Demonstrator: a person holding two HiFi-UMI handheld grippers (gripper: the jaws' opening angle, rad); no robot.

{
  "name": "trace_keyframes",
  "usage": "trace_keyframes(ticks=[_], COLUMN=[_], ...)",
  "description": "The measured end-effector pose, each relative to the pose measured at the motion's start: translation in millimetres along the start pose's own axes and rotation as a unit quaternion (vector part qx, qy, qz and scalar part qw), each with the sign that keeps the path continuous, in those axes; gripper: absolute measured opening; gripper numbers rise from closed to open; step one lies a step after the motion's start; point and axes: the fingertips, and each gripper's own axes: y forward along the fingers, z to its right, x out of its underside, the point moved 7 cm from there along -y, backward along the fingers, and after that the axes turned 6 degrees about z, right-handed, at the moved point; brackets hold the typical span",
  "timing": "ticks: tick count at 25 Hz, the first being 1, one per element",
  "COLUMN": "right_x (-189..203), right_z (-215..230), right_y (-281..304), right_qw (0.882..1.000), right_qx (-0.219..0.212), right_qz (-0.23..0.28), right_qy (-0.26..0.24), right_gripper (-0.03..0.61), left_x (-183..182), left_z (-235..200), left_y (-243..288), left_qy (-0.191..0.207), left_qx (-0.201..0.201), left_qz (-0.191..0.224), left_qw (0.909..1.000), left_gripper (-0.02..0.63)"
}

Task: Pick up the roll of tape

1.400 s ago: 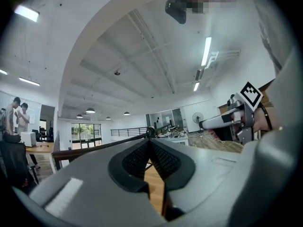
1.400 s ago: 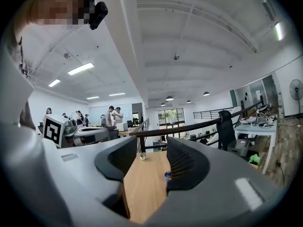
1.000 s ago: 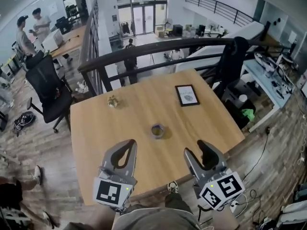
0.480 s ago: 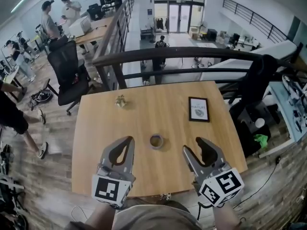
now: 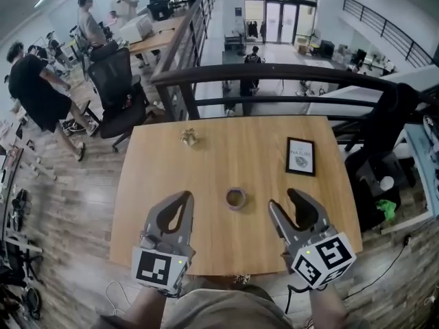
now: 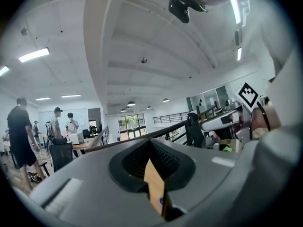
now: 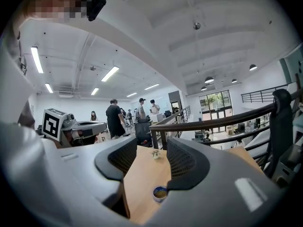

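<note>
Peeking past right gripper (image 7: 151,156): tape roll (image 7: 159,193), part-hidden

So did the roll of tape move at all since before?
No. The roll of tape lies at the same spot on the table, as far from the picture frame and the small plant as before; only the head view shifted.

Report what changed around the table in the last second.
Nothing was grasped or released. The view swung, and a person in black walked farther into view at left. The left claw and right claw still hover over the near edge of the table; the roll of tape lies untouched between them. The picture frame and small ornament are unmoved.
</note>
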Motion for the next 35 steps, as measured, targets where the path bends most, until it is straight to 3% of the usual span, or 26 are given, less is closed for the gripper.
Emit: trace_keyframes(ticks=[12,18,27,35], right_x=[24.3,69.9,164.9,257.1], right_z=[-11.0,-0.1,23.1,46.8], right_y=[44.2,92.3,153.0,176.9], right_qw=[0.999,0.993,0.972,0.945], right_qx=[0.015,0.019,0.03,0.052], right_qz=[-0.048,-0.121,-0.233,-0.321], right_qy=[-0.005,0.0,0.002,0.036], right_gripper=[0.183,0.183,0.183,0.183], left_x=[27.0,66.0,141.4,193.1], left_z=[-36.2,-47.0,-54.7,-54.2], left_y=[5.1,20.2,40.3,49.5], left_qy=[-0.003,-0.03,-0.059,-0.079], left_qx=[0.008,0.015,0.036,0.051], left_qz=[-0.006,-0.054,-0.119,-0.168], left_qw=[0.9999,0.998,0.9905,0.9812], left_gripper=[0.002,0.002,0.002,0.002])
